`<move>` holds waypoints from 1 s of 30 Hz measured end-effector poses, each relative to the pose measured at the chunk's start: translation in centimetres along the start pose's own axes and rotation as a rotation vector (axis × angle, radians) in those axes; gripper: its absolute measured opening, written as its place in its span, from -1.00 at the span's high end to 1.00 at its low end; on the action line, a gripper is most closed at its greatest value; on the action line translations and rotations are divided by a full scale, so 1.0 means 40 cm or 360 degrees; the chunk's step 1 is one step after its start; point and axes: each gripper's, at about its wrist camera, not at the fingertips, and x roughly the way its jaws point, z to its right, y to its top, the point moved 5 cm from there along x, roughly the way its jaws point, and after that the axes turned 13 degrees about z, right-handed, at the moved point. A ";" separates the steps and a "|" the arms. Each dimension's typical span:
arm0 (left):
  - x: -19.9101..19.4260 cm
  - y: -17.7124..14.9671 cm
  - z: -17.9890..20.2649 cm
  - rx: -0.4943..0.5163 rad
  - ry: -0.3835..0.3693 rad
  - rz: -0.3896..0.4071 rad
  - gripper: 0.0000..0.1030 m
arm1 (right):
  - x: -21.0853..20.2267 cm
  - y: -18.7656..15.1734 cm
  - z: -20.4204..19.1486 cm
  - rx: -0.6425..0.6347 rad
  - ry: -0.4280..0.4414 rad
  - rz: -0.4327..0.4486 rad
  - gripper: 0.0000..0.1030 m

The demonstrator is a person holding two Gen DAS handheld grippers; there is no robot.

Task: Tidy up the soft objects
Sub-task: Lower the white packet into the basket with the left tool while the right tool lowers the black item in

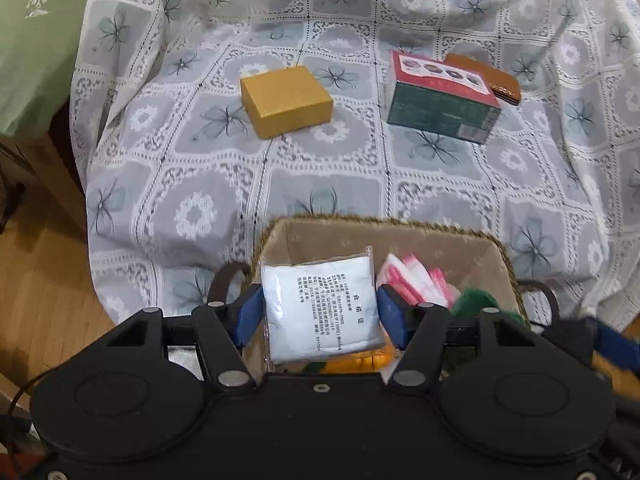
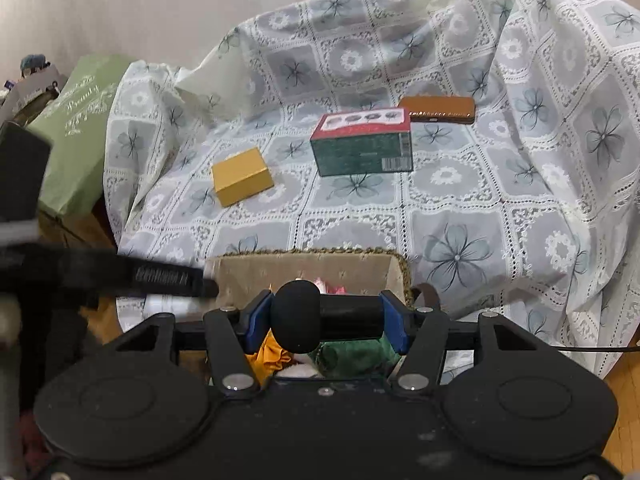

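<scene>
1. Left gripper (image 1: 320,314) pinches a flat white packet (image 1: 322,306) with black print on it. One blue pad presses on each side of the packet.
2. Right gripper (image 2: 326,316) pinches a black foam thing (image 2: 298,316) with a black handle. I cannot tell just what it is.
3. Both grippers hang over a woven basket (image 1: 502,250) with a tan cloth lining. The basket sits on a flowery cloth (image 1: 200,184) right below the grippers.
4. Inside the basket, under the white packet, lies something orange (image 1: 370,360). To the right of the left gripper are pink and white packets (image 1: 412,276) and a green soft thing (image 1: 476,300).
5. From the right gripper, a yellow cloth (image 2: 272,354) and a green cloth (image 2: 352,354) show in the basket, just under the pads.
6. Far past the basket, a gold box (image 1: 286,100) sits on the cloth.
7. To the right of the gold box stands a green and red box (image 1: 442,106), well apart from it.
8. Just behind the green and red box lies a brown case (image 1: 494,76).
9. Off to the left sits a green bag (image 2: 80,136) with white writing.
</scene>
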 end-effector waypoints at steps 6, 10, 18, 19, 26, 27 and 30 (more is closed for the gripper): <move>0.039 0.018 0.005 0.0005 0.0028 -0.0022 -0.12 | 0.016 -0.009 -0.013 -0.0046 0.0051 -0.0056 -0.10; 0.052 0.018 0.008 0.0006 0.0039 -0.0039 -0.12 | 0.026 -0.018 -0.042 -0.0128 0.0119 -0.0085 -0.10; 0.082 0.024 0.000 -0.0004 0.0076 -0.0073 -0.14 | 0.056 -0.033 -0.104 -0.0278 0.0206 -0.0135 -0.10; 0.083 0.024 -0.002 -0.0004 0.0078 -0.0075 -0.18 | 0.059 -0.036 -0.109 -0.0290 0.0211 -0.0140 -0.10; 0.075 0.022 -0.016 -0.0002 0.0103 -0.0053 -0.48 | 0.081 -0.051 -0.124 -0.0334 0.0221 -0.0181 -0.11; 0.072 0.021 -0.017 -0.0002 0.0106 -0.0044 -0.48 | 0.085 -0.053 -0.125 -0.0338 0.0221 -0.0188 -0.14; 0.065 0.016 -0.020 0.0002 0.0114 -0.0036 -0.48 | 0.096 -0.060 -0.127 -0.0355 0.0212 -0.0210 -0.31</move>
